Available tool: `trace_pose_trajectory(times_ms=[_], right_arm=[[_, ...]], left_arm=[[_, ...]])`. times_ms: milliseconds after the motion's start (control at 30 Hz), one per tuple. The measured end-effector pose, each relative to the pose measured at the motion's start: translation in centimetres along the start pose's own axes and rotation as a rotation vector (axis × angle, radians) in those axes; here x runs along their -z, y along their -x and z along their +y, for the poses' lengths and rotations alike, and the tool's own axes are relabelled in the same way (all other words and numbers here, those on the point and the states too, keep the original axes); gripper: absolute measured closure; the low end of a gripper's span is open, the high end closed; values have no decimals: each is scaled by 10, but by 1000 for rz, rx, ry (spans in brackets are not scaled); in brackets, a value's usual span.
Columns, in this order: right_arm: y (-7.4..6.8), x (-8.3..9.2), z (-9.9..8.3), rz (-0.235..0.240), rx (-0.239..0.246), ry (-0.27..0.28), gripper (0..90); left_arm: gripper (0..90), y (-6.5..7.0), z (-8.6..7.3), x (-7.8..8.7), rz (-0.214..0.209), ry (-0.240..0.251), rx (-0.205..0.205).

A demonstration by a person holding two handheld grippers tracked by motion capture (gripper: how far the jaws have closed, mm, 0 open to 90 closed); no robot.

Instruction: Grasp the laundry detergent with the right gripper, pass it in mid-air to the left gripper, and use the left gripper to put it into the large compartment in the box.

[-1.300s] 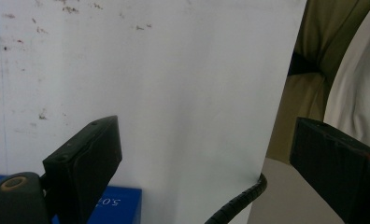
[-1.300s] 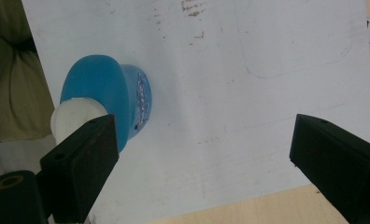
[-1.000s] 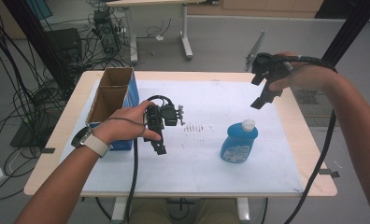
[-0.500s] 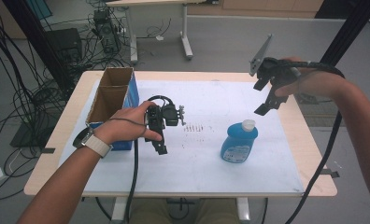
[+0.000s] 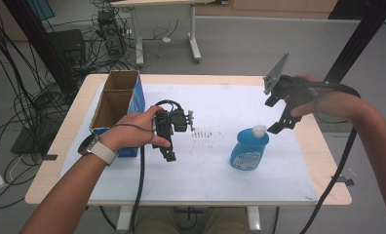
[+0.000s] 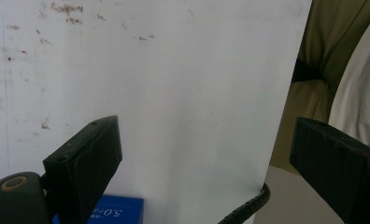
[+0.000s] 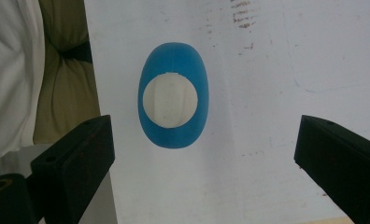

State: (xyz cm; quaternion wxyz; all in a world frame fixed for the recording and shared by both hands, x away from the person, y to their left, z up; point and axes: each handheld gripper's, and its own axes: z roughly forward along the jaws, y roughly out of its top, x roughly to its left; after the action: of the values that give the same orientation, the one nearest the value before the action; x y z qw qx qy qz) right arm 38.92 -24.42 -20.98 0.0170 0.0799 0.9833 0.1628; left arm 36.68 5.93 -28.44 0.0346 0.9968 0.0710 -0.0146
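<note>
A blue bottle point(image 5: 248, 152) with a white cap point(image 5: 258, 130) stands upright on the white mat point(image 5: 205, 175), right of centre. My right gripper point(image 5: 275, 116) hovers just above and right of the cap, open, jaws pointing down. In the right gripper view the bottle point(image 7: 172, 133) is seen from above, its cap point(image 7: 170, 101) lying between and beyond my wide-apart jaws, slightly left of the midpoint of my right gripper point(image 7: 204, 149). My left gripper point(image 5: 165, 148) is held over the mat's left part, open with nothing in it; in its own view the left gripper point(image 6: 206, 154) faces bare mat.
An open cardboard box point(image 5: 115, 105) with blue sides stands at the table's left, close behind the left hand; its blue corner point(image 6: 113, 212) shows in the left gripper view. Smudges mark the mat's centre point(image 5: 205, 132). The wooden table edge point(image 5: 330, 161) runs right of the bottle.
My right gripper has moved left and down, from beyond the table's right side to just above the bottle's cap. The left gripper and the bottle have stayed put.
</note>
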Motion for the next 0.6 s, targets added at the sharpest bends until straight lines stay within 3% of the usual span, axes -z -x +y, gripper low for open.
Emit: trace_pose_trajectory(times_ms=[600], right_arm=[[-10, -22, -17, 3, 2, 46, 52]], left_arm=[[97, -1, 2, -3, -2, 6, 2]])
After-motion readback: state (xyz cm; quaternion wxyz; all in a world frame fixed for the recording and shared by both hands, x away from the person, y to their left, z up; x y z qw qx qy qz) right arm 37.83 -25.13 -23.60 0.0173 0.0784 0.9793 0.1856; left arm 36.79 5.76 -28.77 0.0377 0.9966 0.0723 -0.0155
